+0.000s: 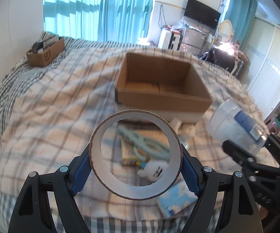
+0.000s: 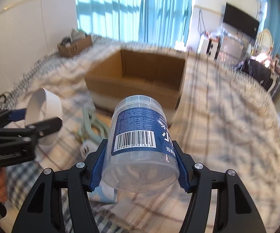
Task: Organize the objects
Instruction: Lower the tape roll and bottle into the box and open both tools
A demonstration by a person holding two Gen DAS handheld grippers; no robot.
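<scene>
My left gripper (image 1: 136,167) is shut on a tape roll (image 1: 165,136), held above the bed with its hole facing the camera. My right gripper (image 2: 140,167) is shut on a clear plastic jar with a blue label (image 2: 138,134); the jar also shows in the left wrist view (image 1: 237,128). An open cardboard box (image 1: 159,95) sits on the checked bedcover just beyond both, and it looks empty. Below the tape lie pale green scissors (image 1: 140,141), a small yellow box (image 1: 128,155), a white plush toy (image 1: 155,170) and a blue tissue pack (image 1: 176,200).
A smaller cardboard box (image 1: 44,52) with several items stands at the bed's far left by the wall. Curtains (image 1: 97,9), a TV (image 1: 202,11) and cluttered furniture stand beyond the bed. The left gripper shows at the left of the right wrist view (image 2: 33,120).
</scene>
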